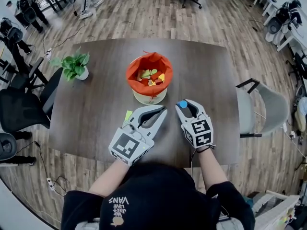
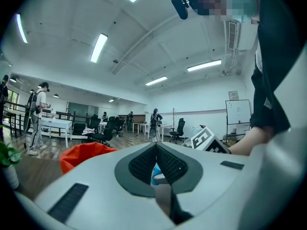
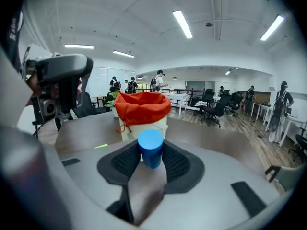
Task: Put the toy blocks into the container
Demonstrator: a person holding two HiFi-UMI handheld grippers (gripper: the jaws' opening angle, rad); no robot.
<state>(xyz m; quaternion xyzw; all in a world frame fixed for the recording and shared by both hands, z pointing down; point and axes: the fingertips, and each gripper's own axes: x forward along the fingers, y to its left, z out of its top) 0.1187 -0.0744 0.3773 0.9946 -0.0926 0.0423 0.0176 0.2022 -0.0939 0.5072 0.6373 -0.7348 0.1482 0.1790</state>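
Blue cylinder block (image 3: 150, 147) sits pinched upright between the pads of the right gripper (image 1: 184, 107), above the table (image 1: 96, 109), short of the orange-lined container (image 1: 130, 72); the left gripper (image 1: 162, 110) is closed, empty. Its round sides could slip free, so it may drop and roll away.

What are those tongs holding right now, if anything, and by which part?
The right tongs grip a blue cylinder block by its round side, its top end sticking out. The left tongs are shut on nothing.
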